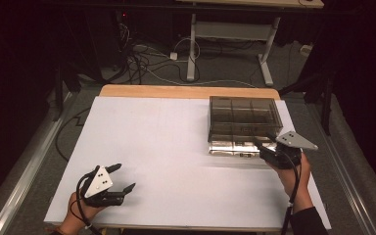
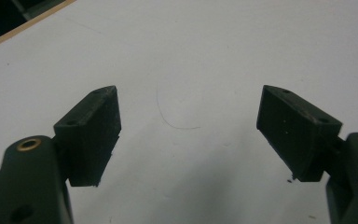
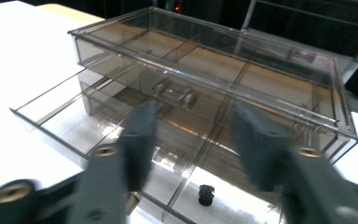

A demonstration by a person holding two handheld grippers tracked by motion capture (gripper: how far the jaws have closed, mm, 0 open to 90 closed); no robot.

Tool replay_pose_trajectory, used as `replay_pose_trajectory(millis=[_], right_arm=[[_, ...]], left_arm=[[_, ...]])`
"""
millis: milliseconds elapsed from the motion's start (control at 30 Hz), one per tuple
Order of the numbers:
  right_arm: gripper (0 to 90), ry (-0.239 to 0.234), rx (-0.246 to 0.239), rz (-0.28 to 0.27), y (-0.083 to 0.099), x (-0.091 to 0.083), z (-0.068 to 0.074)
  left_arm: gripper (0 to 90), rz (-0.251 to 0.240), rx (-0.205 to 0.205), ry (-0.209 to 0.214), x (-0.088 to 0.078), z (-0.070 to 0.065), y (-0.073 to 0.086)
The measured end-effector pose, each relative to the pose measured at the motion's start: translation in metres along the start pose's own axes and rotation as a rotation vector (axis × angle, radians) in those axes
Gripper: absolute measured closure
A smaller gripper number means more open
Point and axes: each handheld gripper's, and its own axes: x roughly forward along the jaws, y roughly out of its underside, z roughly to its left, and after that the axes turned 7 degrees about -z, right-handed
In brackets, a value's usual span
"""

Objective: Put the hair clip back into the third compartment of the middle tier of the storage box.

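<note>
Your right gripper (image 1: pixel 263 144) sits at the clear drawer box (image 1: pixel 245 117), jaws parted. Your left gripper (image 1: pixel 122 177) rests open on the white surface (image 1: pixel 176 161).

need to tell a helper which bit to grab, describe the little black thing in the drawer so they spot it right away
On the white table, find the smoky clear plastic drawer box at the far right. Its lower drawer is pulled out, and the small black part sits in a front compartment there: the one dark, solid, knob-like piece among see-through dividers.

I have open white bench (image 1: pixel 176 147) all across the left and middle, with nothing between my left claw (image 1: pixel 122 177) and the far edge. On the right, the clear drawer box (image 1: pixel 245 117) blocks the way, its pulled-out lower drawer (image 3: pixel 98 135) jutting toward my right claw (image 1: pixel 263 145).
</note>
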Motion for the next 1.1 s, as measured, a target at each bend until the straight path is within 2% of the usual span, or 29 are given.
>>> replay_pose_trajectory(millis=[67,133,200,233,400,500,533,700,900,1000,1100], right_arm=[[40.5,-0.005,0.004,-0.004,-0.001,0.000,0.001],[32.5,-0.001,0.014,-0.015,-0.002,0.000,0.002],[28.7,-0.006,0.020,-0.022,-0.003,-0.001,0.003],[26.2,0.006,0.022,-0.027,-0.003,-0.001,0.004],[19.9,0.025,0.037,-0.075,-0.007,-0.005,0.009],[18.7,0.013,0.059,-0.095,-0.009,-0.006,0.011],[15.8,0.012,0.058,-0.095,-0.010,-0.007,0.012],[16.0,0.004,0.067,-0.108,-0.011,-0.009,0.015],[16.0,-0.006,0.051,-0.114,-0.013,-0.015,0.018],[15.9,-0.016,0.061,-0.123,-0.014,-0.018,0.019],[15.6,-0.027,0.043,-0.115,-0.015,-0.020,0.023]], left_arm=[[20.6,0.001,0.002,0.001,0.000,0.000,0.000],[20.6,0.001,0.003,0.002,0.000,-0.001,0.000],[20.5,0.002,0.004,0.002,0.000,-0.001,0.000],[20.5,0.002,0.003,0.003,0.000,-0.001,0.000],[20.4,0.000,0.003,0.002,0.000,-0.001,0.000],[20.4,0.000,0.004,0.003,0.000,-0.001,0.000],[20.4,0.000,0.003,0.003,0.000,-0.001,0.000],[20.4,0.001,0.003,0.005,-0.001,-0.002,0.000],[20.4,0.002,0.003,0.007,0.000,-0.002,0.000],[20.4,-0.001,0.006,0.008,-0.001,-0.002,0.000],[20.4,-0.003,0.005,0.010,-0.001,-0.003,0.000]])
